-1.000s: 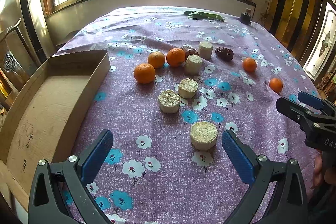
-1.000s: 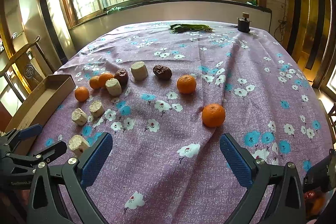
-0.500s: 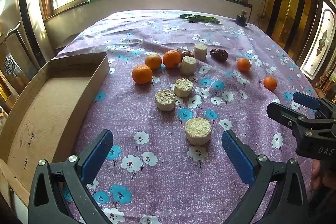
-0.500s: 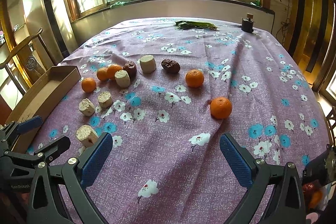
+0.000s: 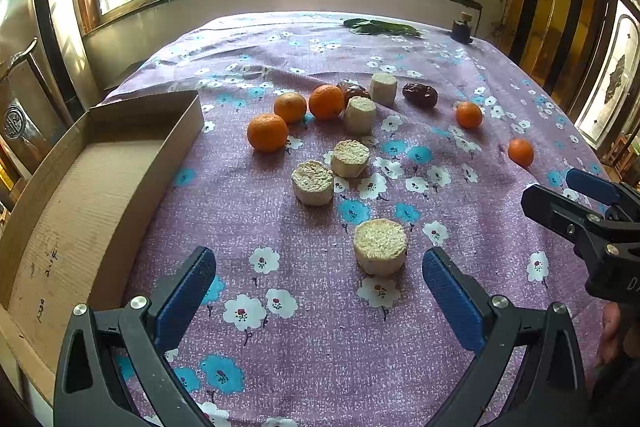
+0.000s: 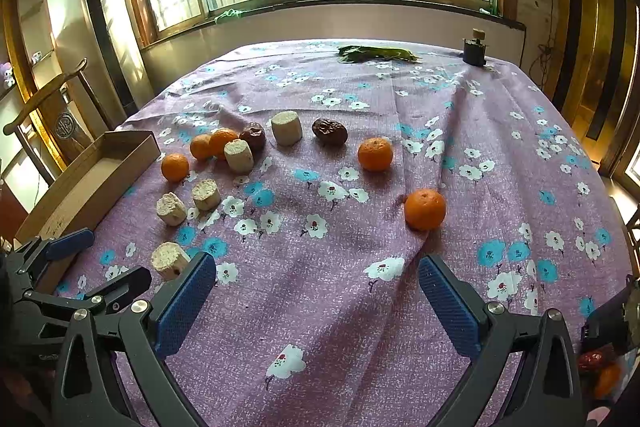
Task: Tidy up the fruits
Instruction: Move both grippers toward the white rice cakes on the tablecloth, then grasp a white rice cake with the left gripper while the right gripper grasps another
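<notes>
Several oranges, pale round fruit chunks and two dark red dates lie on the purple flowered tablecloth point(image 5: 304, 355). My left gripper point(image 5: 316, 287) is open just short of the nearest pale chunk point(image 5: 380, 247), which sits a little right of its centre line. An empty cardboard tray point(image 5: 80, 187) lies at the left. My right gripper point(image 6: 316, 289) is open and empty, with the nearest orange point(image 6: 425, 209) ahead and to the right. The date point(image 6: 329, 131) and a second orange point(image 6: 375, 154) lie further back. The right gripper point(image 5: 592, 207) shows at the right edge of the left wrist view.
A green leaf bundle point(image 6: 376, 53) and a small dark bottle point(image 6: 474, 49) sit at the table's far edge below the windows. A wooden chair point(image 6: 48, 107) stands beyond the tray. The cloth is wrinkled near the nearest orange. A date and an orange point(image 6: 600, 371) show at the lower right edge.
Both grippers have drawn back and tilted a little; the fruit sits farther up in both views. Nothing was grasped or moved on the table.
</notes>
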A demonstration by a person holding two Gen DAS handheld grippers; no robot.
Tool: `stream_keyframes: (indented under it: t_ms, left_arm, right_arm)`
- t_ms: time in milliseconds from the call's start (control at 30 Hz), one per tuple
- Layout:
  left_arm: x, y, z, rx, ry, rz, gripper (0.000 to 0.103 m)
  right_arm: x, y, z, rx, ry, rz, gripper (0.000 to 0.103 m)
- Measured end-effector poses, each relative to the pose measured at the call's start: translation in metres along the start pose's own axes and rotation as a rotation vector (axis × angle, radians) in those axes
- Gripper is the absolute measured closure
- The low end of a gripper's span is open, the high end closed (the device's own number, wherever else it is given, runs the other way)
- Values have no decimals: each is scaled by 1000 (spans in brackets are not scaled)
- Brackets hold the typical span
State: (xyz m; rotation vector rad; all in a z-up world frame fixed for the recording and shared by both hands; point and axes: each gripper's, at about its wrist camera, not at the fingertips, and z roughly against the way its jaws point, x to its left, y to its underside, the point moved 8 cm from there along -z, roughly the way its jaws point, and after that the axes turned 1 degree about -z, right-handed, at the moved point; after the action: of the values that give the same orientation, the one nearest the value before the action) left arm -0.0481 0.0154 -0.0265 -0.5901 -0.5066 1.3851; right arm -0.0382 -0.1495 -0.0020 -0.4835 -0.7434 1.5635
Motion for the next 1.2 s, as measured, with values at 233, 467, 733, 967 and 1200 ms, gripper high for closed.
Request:
stream_keyframes:
  t_ms: [233, 467, 733, 967, 1200]
  left_arm:
    - [-9, -2, -4, 1, 0, -34, 0]
    - [-18, -3, -13, 23, -4, -62, 0]
    - [-25, -9, -22, 37, 4, -84, 0]
    - [-30, -2, -34, 90, 70, -89, 57]
    - [-16, -1, -25, 82, 83, -59, 69]
  right_arm:
    - [2, 1, -4, 6, -14, 9, 2]
    - [2, 2, -6, 10, -21, 14, 2]
    - [1, 2, -14, 41, -10, 30, 2]
    - [1, -4, -12, 25, -31, 25, 2]
    - [11, -4, -11, 21, -61, 32, 4]
